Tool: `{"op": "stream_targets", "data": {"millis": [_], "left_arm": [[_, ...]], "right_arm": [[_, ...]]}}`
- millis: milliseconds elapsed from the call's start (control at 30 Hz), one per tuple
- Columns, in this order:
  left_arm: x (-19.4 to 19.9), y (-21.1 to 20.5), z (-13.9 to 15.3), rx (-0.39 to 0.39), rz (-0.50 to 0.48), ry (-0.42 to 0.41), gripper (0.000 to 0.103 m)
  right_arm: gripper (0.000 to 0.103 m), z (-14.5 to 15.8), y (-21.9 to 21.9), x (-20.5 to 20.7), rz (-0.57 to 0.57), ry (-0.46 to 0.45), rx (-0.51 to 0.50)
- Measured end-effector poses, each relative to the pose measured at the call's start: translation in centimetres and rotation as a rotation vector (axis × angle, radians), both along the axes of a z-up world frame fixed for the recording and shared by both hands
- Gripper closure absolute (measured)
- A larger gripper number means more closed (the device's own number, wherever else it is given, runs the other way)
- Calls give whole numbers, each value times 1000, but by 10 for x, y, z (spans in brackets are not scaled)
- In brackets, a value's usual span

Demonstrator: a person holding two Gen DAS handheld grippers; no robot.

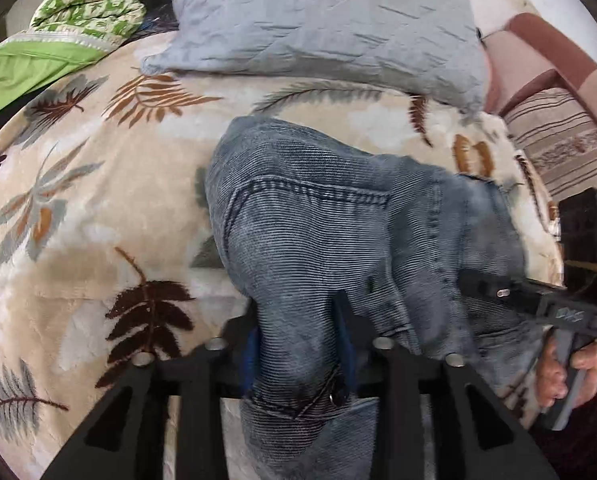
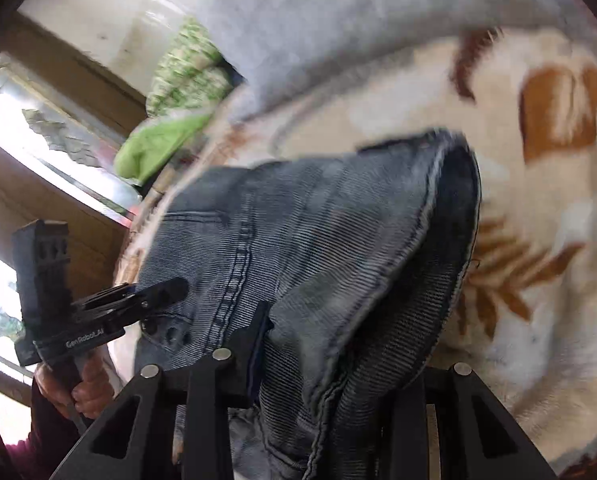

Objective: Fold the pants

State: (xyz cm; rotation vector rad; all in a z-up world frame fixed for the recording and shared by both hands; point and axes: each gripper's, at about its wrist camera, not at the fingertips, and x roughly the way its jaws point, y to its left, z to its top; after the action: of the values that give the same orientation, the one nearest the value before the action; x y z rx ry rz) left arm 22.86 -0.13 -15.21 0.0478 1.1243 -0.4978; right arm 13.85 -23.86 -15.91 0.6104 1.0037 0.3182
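Observation:
Grey-blue denim pants lie bunched on a cream blanket with leaf prints. My left gripper is shut on a fold of the pants near a seam and lifts it. My right gripper is shut on a thick edge of the same pants, and the cloth hides its right finger. The right gripper also shows in the left wrist view at the right, held by a hand. The left gripper shows in the right wrist view at the left.
A grey quilted pillow lies at the far side of the bed. A green patterned quilt is folded at the far left. A striped cushion sits at the right. A window is left of the bed.

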Motion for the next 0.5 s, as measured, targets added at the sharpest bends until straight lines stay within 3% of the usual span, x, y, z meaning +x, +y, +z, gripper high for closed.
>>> {"op": "stream_targets", "data": {"millis": [33,100,133,300,500], "left_arm": [[1,-2,-2,13,9,-7,42],[3,-8,-8,74,45,-46,22],[4,-10,-11,85,55,-65,17],[-2,-9,-20,61,60,-122,16],[9,-7,-21,47,16,-89,15]], "right_arm": [[67,0,-3,1,1,1,13],[67,-1,-4,2,13,-4,7],[66,-2,-2,3,15,-8,-1],[64,-9,-6,2,7,13,32],[58,-20,-10,4,6,34,90]]}}
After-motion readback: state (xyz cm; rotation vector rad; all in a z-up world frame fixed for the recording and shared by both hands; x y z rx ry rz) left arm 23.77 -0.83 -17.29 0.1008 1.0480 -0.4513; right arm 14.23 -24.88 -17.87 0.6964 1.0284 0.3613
